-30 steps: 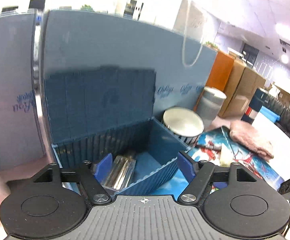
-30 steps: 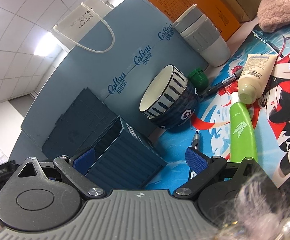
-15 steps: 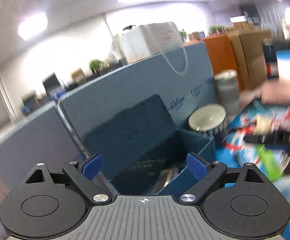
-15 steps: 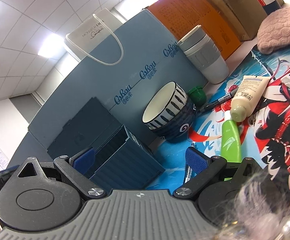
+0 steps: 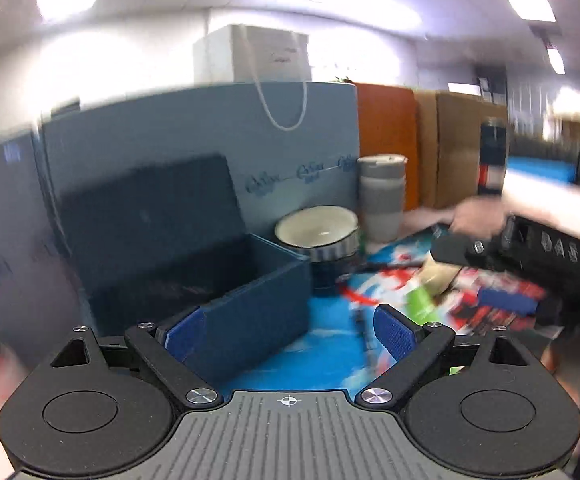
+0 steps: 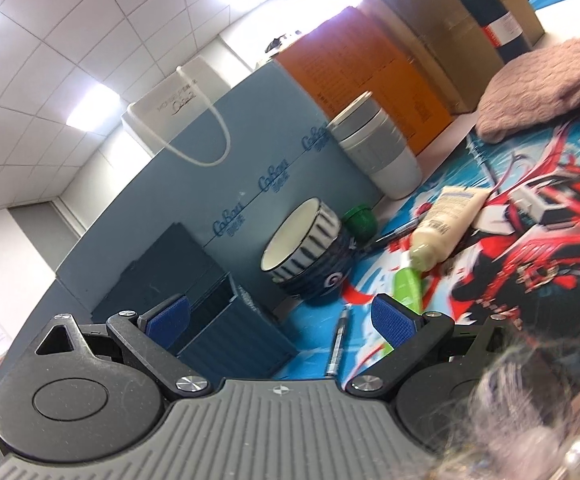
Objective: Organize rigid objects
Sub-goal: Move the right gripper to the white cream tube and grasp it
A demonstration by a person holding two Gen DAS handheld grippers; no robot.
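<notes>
Item: dark blue ribbed plastic storage box (image 5: 250, 300) with its hinged lid (image 5: 150, 216) standing open, placed against a pale blue foam partition board (image 6: 250, 152) at the left end of a brightly printed blue-and-red desk mat (image 6: 529, 248); its inside is too dark and blurred in the left wrist view to tell what it holds. Left gripper (image 5: 290, 332): blue-padded jaws spread wide with nothing between the pads, having just been opening; it is aimed over the near right corner of the box. Right gripper (image 6: 282, 318): jaws likewise wide apart and empty, held over the mat with the box below its left finger; its black body and the hand carrying it appear at the right of the left wrist view (image 5: 529, 252). Loose goods on the mat: a silver ballpoint pen (image 6: 337, 340) lying just in front of the right gripper, beside the box; a bright green plastic tube (image 6: 407, 288) partly behind the right finger, its cap end touching a cream-coloured squeeze tube (image 6: 445, 228); a black marker pen (image 6: 389, 236) near a small green cap (image 6: 359, 220). A blue-and-white striped ceramic bowl (image 6: 309, 260) stands just beside the box. Behind it stands a grey-and-white lidded tumbler (image 6: 377, 148). A pink knitted cloth (image 6: 541, 84) lies at the far end of the mat. A white paper carrier bag (image 6: 170, 108) hangs over the board.
</notes>
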